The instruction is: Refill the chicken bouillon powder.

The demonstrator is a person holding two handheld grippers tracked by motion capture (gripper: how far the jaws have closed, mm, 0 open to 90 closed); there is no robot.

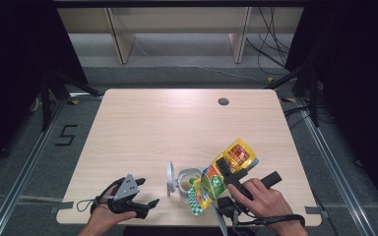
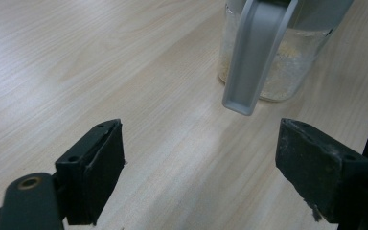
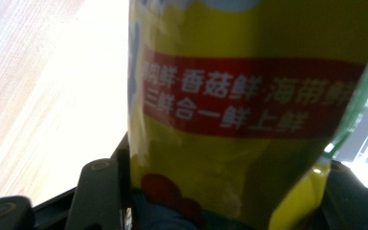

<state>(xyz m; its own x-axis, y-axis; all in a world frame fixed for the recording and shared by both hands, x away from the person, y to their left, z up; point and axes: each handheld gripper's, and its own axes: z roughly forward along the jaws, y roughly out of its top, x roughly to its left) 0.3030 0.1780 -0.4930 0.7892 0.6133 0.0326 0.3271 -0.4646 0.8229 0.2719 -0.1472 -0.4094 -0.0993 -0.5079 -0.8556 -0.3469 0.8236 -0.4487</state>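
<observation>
A yellow printed pouch [image 1: 211, 184] is tilted over the table, its lower end overlapping the right side of a glass jar [image 1: 187, 181]. My right gripper [image 1: 228, 169] is shut on the pouch's middle. In the right gripper view the pouch [image 3: 249, 96] sits between the jaws of the right gripper [image 3: 220, 191]. The jar holds pale grains, and its grey lid [image 1: 170, 178] stands swung open on its left. My left gripper [image 1: 147, 206] rests open near the table's front left edge. In the left gripper view, the left gripper [image 2: 201, 134] faces the jar [image 2: 287, 72] and lid [image 2: 254, 57] with nothing between its jaws.
The light wooden table [image 1: 177, 123] has a round cable hole [image 1: 223, 102] at its far right. A wooden shelf frame [image 1: 123, 39] and loose cables stand beyond the far edge. A taped "5" [image 1: 66, 133] marks the floor on the left.
</observation>
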